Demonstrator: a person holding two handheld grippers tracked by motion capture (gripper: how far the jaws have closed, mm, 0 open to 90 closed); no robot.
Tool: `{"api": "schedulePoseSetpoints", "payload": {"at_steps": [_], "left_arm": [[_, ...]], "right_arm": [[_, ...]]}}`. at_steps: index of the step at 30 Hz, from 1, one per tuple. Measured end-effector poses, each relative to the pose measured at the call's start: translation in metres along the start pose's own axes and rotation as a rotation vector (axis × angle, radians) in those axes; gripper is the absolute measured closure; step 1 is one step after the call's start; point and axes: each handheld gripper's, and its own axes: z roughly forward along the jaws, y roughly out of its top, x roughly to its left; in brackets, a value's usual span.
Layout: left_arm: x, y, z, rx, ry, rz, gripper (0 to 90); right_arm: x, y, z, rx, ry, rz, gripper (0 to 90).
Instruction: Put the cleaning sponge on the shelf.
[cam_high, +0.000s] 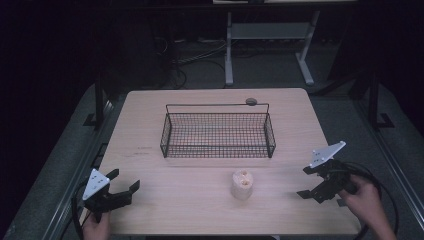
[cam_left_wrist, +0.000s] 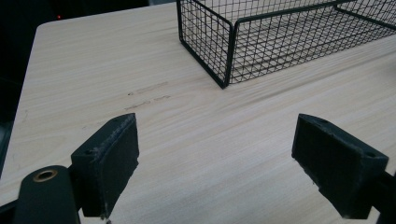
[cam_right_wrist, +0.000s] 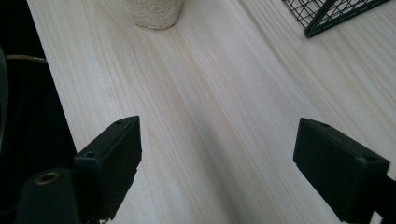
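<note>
The table (cam_high: 150, 200) is lying bare along its near edge, with the wire basket (cam_high: 218, 131) sitting empty at its middle and a small pale, rough-sided cylinder (cam_high: 242, 185) standing upright just in front of the basket's near wall. The likely job is getting that cylinder into the basket, and the right gripper (cam_high: 314, 184) looks the better placed for it — it is hovering near the table's right edge, jaws spread wide and holding nothing. To do the reach well, it should be swinging in low and level so the jaws straddle the cylinder about its middle height, closing gently, since the object looks soft or crumbly and could tip if nudged by one jaw first.

From the right gripper view the cylinder (cam_right_wrist: 154, 13) is sitting ahead and off to the left of the open jaws, well apart from them, with a basket corner (cam_right_wrist: 327, 16) at upper right. The left gripper (cam_high: 121, 188) is waiting near the front-left corner, jaws also apart and empty — the cylinder lies well off to its right.
</note>
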Motion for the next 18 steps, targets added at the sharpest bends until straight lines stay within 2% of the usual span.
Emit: {"api": "schedulePoseSetpoints", "payload": {"at_steps": [9,18], "left_arm": [[0.000,0.000,0.000,-0.005,0.002,-0.004,14.1],[0.001,0.000,-0.001,-0.006,0.000,-0.002,14.1]], "right_arm": [[0.002,0.009,0.001,0.018,0.003,-0.033,14.7],[0.007,0.019,0.003,0.032,0.027,-0.054,14.6]]}}
